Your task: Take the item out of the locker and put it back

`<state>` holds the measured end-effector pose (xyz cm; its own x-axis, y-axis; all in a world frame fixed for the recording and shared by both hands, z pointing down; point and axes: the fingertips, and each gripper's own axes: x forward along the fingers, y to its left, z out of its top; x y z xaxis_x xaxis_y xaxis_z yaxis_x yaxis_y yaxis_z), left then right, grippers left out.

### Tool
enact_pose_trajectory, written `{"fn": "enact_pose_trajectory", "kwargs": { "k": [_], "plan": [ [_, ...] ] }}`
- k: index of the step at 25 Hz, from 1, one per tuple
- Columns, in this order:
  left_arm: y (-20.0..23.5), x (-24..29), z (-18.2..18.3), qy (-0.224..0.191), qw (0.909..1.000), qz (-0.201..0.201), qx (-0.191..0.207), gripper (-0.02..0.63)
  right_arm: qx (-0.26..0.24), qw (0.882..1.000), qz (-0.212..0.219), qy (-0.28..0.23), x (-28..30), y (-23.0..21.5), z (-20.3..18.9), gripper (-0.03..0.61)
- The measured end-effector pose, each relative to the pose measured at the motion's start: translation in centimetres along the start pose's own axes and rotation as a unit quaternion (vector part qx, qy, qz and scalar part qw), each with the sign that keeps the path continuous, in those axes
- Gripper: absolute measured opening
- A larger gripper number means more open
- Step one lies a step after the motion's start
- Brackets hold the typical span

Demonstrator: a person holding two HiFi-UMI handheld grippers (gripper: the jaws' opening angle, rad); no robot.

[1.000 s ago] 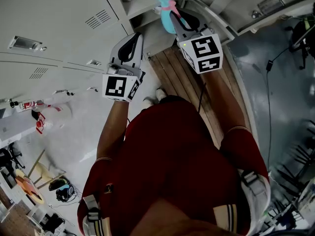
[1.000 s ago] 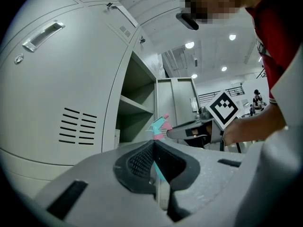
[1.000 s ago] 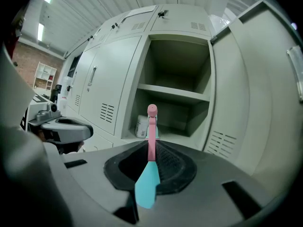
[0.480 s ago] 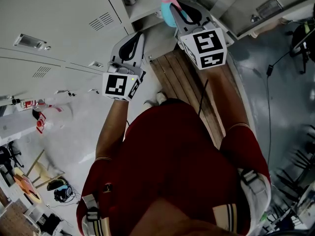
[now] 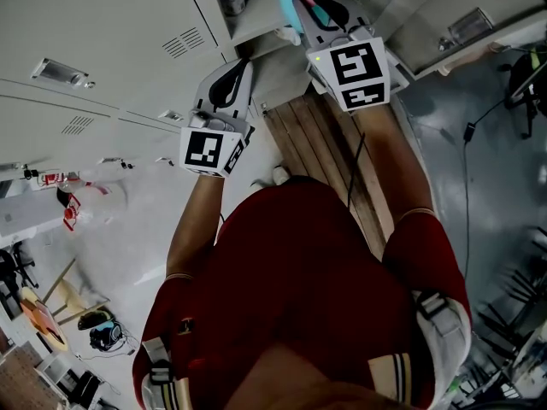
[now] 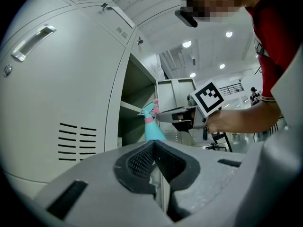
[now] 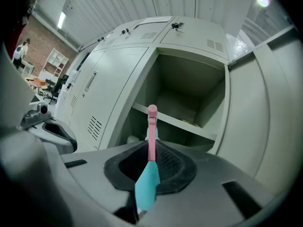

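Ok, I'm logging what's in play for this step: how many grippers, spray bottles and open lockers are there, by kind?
grippers: 2 (left gripper, right gripper)
spray bottle: 1
open locker: 1
total: 4

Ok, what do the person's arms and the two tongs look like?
The left tongs and right tongs are pale grey shells with black ribbed pads, each carrying a white cube printed with black square markers. A thin dark cable hangs below the right one. The person wears a dark red short-sleeved shirt with pale-edged sleeves.
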<state>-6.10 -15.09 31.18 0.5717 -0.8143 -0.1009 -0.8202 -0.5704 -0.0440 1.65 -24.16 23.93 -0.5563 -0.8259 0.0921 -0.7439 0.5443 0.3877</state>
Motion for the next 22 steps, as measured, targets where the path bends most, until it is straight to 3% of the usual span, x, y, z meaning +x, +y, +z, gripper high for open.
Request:
{"fn": "enact_pose_trajectory", "kwargs": {
  "k": [22],
  "plan": [
    [3.0, 0.6, -0.6, 0.014, 0.9994, 0.031, 0.008, 0.006, -0.076, 0.997, -0.013, -0.026, 6.3, 0.0, -0.2, 0.037]
  ]
}}
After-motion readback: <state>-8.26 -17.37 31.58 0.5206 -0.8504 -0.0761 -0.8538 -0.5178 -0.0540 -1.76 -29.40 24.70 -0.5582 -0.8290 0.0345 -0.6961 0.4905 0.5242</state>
